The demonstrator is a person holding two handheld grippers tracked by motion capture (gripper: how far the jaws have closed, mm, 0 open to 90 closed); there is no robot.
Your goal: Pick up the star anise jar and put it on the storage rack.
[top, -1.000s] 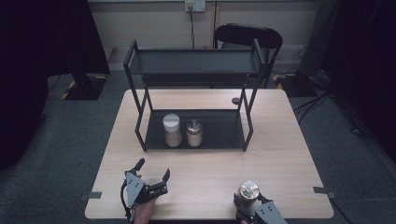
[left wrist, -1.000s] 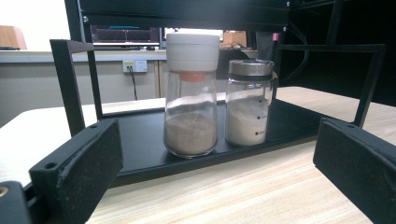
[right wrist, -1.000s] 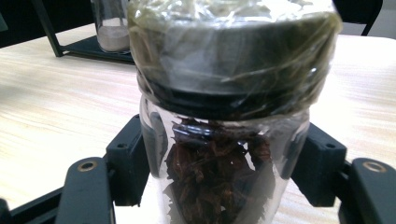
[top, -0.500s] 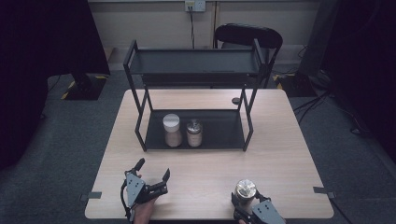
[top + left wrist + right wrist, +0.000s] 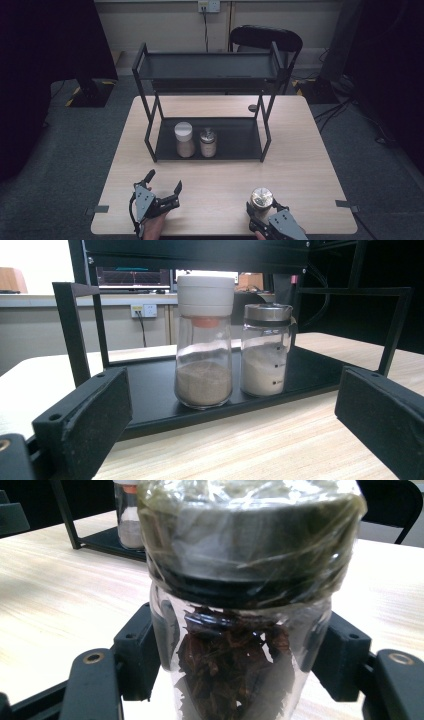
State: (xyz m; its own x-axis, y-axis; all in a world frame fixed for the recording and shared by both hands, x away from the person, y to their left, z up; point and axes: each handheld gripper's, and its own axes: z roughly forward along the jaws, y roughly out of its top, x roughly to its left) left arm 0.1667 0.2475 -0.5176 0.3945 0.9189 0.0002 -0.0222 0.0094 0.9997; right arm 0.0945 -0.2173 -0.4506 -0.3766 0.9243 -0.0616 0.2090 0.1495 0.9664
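A black two-tier rack [image 5: 210, 75] stands at the back of the wooden table [image 5: 300, 150]. On its lower shelf [image 5: 150, 390] a white-capped jar of brown powder [image 5: 184, 139] [image 5: 204, 342] stands next to a metal-lidded jar of white powder [image 5: 208, 142] [image 5: 265, 350]. My left gripper [image 5: 162, 182] [image 5: 235, 435] rests open at the front left, aimed at those jars. At the front right my right gripper [image 5: 262, 212] is shut on a glass jar of dark dried leaves [image 5: 262, 200] [image 5: 240, 630], whose metal lid is wrapped in plastic film.
A small dark round object [image 5: 252, 107] lies on the table behind the rack's right leg. A black chair [image 5: 265, 37] stands behind the table. Bare tabletop stretches between the rack and both grippers.
The right gripper with its jar has shifted very slightly; the left gripper and the jars on the rack have not moved.
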